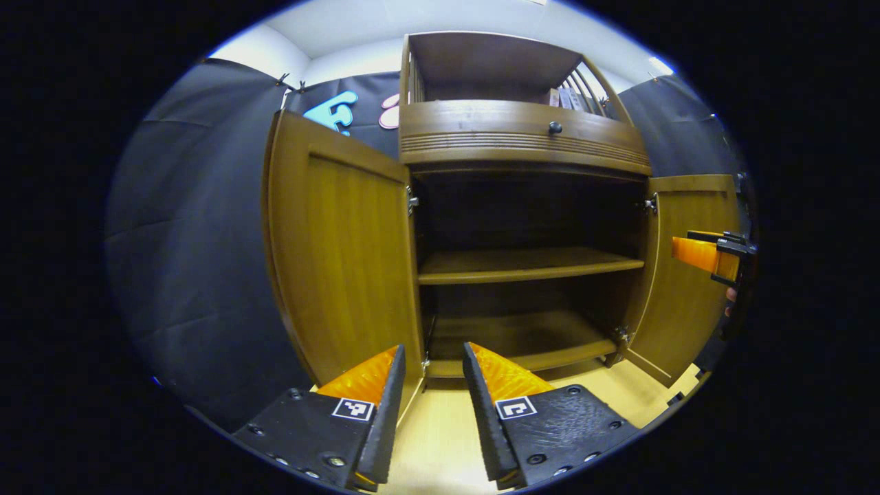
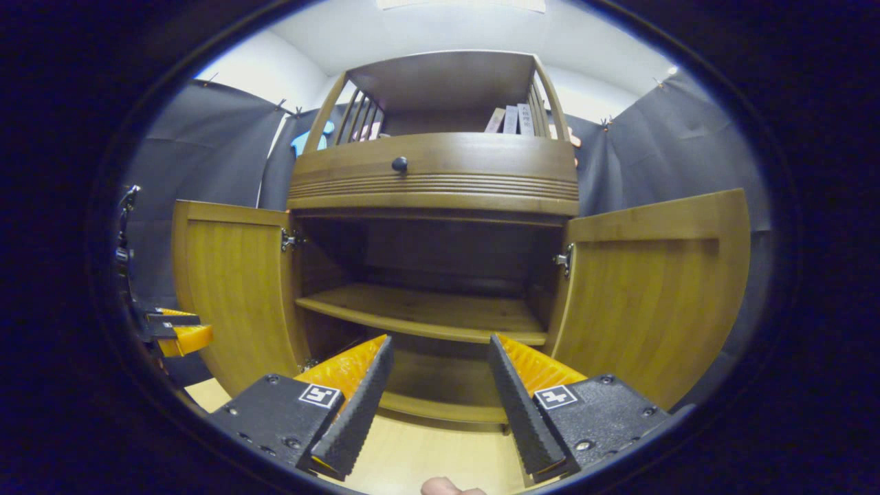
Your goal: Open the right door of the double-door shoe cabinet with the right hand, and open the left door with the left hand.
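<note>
I count two doors, left door and right door, swung wide; both my left gripper and right gripper gape empty before the shoe cabinet.

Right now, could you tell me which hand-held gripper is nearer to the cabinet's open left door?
Left. The left hand-held gripper sits open just in front of the left door, near its lower hinge corner. The right hand-held gripper faces the cabinet's middle, with that door off to its side.

No readable text anywhere: the book spines at the upper centre of the right gripper view are too small to read.
</note>
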The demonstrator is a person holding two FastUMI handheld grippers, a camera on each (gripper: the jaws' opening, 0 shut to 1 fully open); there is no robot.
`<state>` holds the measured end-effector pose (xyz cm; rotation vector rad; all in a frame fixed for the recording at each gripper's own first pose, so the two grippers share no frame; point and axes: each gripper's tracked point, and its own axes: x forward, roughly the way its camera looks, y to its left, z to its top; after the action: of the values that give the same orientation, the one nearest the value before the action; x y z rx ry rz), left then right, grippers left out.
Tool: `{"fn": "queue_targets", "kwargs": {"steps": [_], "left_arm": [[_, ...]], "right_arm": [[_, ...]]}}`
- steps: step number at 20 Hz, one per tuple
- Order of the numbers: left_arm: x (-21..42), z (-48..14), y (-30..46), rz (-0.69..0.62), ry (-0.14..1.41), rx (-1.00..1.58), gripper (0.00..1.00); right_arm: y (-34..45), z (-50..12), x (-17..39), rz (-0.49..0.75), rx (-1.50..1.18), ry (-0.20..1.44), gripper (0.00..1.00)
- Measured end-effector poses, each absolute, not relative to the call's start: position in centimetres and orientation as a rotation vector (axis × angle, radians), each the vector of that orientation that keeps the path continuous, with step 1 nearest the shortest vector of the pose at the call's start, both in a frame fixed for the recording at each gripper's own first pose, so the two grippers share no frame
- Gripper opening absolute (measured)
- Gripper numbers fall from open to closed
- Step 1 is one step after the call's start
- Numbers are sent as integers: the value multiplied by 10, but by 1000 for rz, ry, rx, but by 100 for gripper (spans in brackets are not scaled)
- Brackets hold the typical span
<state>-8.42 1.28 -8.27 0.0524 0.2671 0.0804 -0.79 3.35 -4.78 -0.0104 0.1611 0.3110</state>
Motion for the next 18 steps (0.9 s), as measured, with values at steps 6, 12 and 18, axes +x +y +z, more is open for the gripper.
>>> {"fn": "queue_targets", "kwargs": {"steps": [6,12,18], "left_arm": [[-68,-51,-15,24,186,39,80],[-60,-31,-39,1,143,23,100],[-60,-30,-51,-3,142,15,93]], "right_arm": [[19,-31,-11,278,-14,125,88],[-1,-29,-13,234,-4,135,90],[-12,-29,-15,204,7,146,93]]}}
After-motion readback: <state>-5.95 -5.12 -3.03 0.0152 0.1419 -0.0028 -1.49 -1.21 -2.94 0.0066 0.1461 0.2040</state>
